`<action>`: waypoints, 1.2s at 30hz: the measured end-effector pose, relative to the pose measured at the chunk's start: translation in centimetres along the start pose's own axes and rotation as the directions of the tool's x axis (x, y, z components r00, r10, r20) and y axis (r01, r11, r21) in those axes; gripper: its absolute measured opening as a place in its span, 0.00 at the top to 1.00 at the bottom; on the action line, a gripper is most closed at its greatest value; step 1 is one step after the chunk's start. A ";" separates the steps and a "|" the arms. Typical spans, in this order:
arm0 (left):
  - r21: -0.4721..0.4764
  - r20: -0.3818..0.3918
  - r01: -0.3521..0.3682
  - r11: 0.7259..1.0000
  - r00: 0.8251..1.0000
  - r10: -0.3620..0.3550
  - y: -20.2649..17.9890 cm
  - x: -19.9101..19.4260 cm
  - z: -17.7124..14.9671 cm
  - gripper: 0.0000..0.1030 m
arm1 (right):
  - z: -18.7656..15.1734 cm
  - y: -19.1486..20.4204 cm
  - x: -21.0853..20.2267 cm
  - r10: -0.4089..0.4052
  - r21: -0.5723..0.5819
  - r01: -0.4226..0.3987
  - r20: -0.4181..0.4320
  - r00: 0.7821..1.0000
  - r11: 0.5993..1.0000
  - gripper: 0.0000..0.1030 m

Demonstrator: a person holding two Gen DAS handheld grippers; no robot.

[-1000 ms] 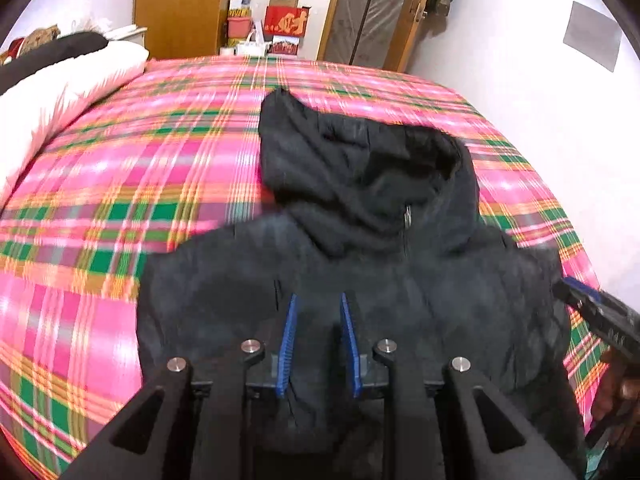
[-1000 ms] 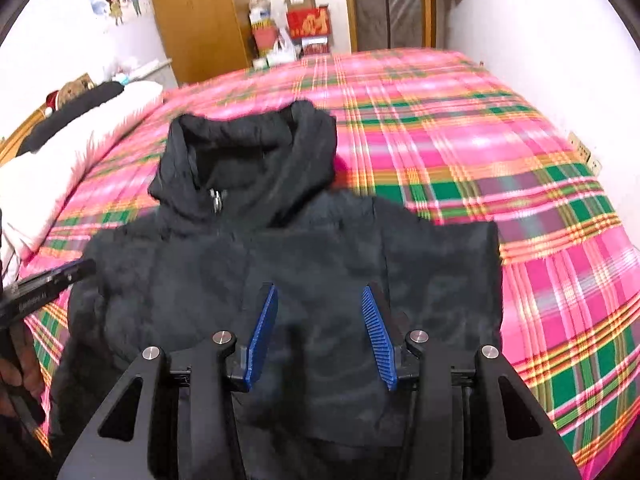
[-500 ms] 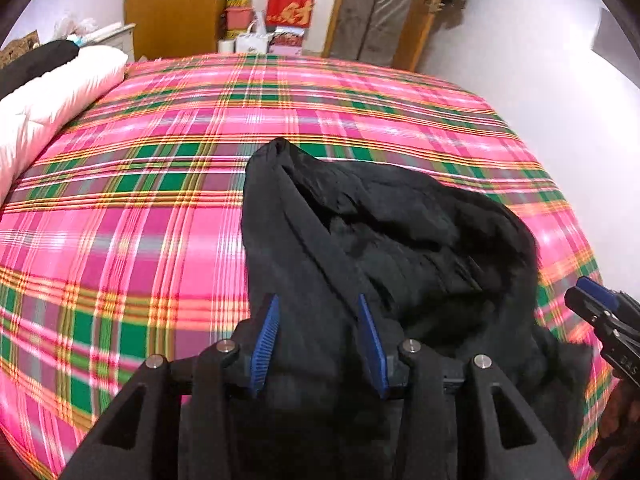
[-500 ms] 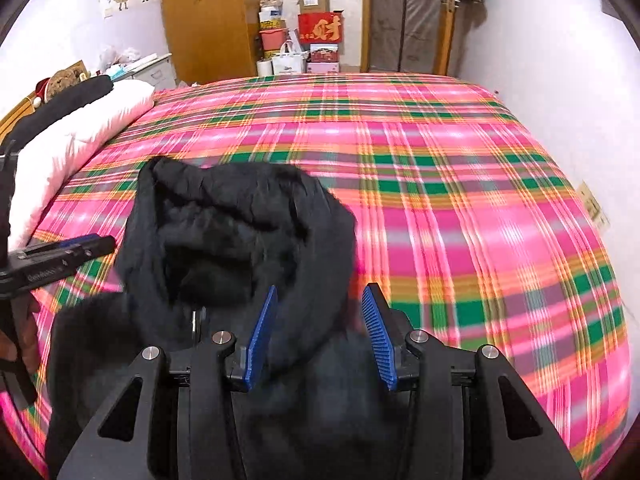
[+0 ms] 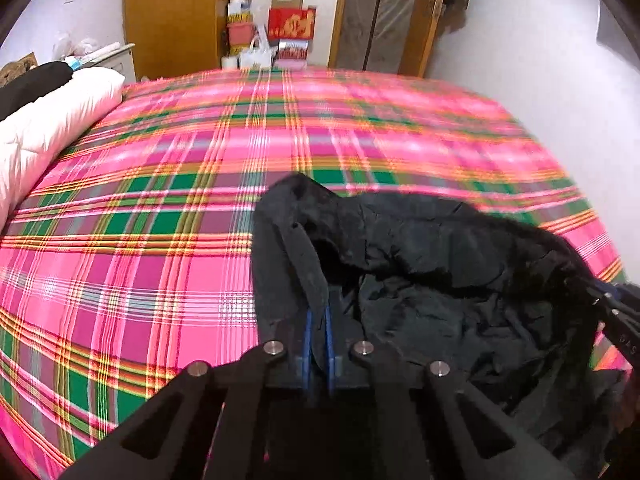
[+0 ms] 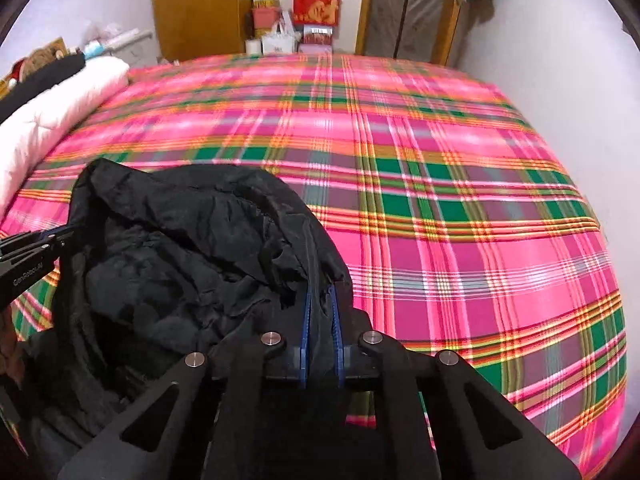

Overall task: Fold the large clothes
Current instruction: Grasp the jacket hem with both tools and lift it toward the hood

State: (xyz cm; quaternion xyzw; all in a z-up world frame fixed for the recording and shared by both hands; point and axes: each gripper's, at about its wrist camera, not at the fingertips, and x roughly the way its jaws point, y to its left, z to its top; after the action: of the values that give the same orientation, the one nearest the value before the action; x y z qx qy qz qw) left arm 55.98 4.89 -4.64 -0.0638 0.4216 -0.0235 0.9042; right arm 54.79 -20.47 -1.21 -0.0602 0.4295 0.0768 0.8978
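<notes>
In the left wrist view, the left gripper (image 5: 318,320) has its blue pads drawn close together on the left rim of the hood (image 5: 304,264) of a black hooded jacket (image 5: 460,304), pinching a band of the fabric between them. The jacket lies on the near right part of a bed covered by a pink, green and yellow plaid sheet (image 5: 160,240), its hood opening facing up and its lining bunched in loose wrinkles; the body of the garment runs out of sight below the gripper. At the right edge the tip of the right gripper (image 5: 616,312) meets the opposite side of the hood. A white quilt (image 5: 44,128) lies along the far left of the bed. In the right wrist view, the right gripper (image 6: 320,320) likewise has its pads nearly together, clamped on the right rim of the hood (image 6: 316,248), with the jacket (image 6: 168,272) spread to the left of it over the plaid sheet (image 6: 460,220). The left gripper (image 6: 36,244) enters from the left edge at the hood's other side, and the quilt (image 6: 60,108) shows beyond. Judging by this, both sides of the hood are gripped, which looks like the start of folding it down over the body. How the sleeves and body lie cannot be told, so the remaining folds appear not yet done.
</notes>
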 end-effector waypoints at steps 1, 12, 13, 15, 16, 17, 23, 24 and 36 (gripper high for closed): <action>-0.007 0.018 0.011 1.000 1.000 -0.010 0.2 -1.1 0.0 0.95 | -0.1 -0.2 -1.1 0.006 0.009 -0.006 0.017 1.000 1.000 0.92; -0.056 0.190 0.144 0.988 0.973 -0.131 1.3 -16.2 -5.4 0.96 | -7.2 -0.3 -14.8 0.086 0.118 -0.106 0.167 0.982 0.987 0.93; -0.054 0.200 0.152 0.987 0.970 -0.138 1.3 -17.4 -6.4 0.96 | -8.6 -0.4 -15.7 0.090 0.134 -0.113 0.170 0.981 0.984 0.93; -0.044 0.211 0.165 0.985 0.966 -0.152 1.0 -19.4 -8.8 0.96 | -11.4 -0.7 -17.2 0.103 0.177 -0.133 0.166 0.981 0.975 0.92; -0.039 0.213 0.166 0.985 0.965 -0.154 0.9 -20.2 -10.1 0.96 | -12.5 -0.8 -17.7 0.108 0.197 -0.139 0.159 0.981 0.971 0.92; -0.037 0.209 0.166 0.985 0.966 -0.155 0.9 -20.7 -11.3 0.96 | -14.0 -0.9 -18.0 0.115 0.218 -0.146 0.145 0.983 0.965 0.92; -0.045 0.096 0.163 0.986 0.983 -0.158 1.2 -21.4 -18.1 0.95 | -20.6 -1.7 -17.6 0.159 0.301 -0.157 0.018 0.987 0.941 0.92; -0.049 0.063 0.160 0.986 0.986 -0.157 1.3 -21.3 -19.0 0.95 | -21.8 -1.8 -17.6 0.169 0.315 -0.157 -0.012 0.986 0.936 0.92; -0.093 -0.006 0.114 0.989 0.993 -0.115 4.7 -26.8 -26.5 0.94 | -24.1 -3.5 -22.4 0.190 0.388 -0.181 0.016 0.982 0.904 0.86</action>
State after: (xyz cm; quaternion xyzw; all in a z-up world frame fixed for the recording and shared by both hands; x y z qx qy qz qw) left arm 18.42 9.54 -1.78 -0.1297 0.4232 -0.0562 0.8950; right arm 23.25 -29.98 1.36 0.1588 0.4498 0.0746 0.8757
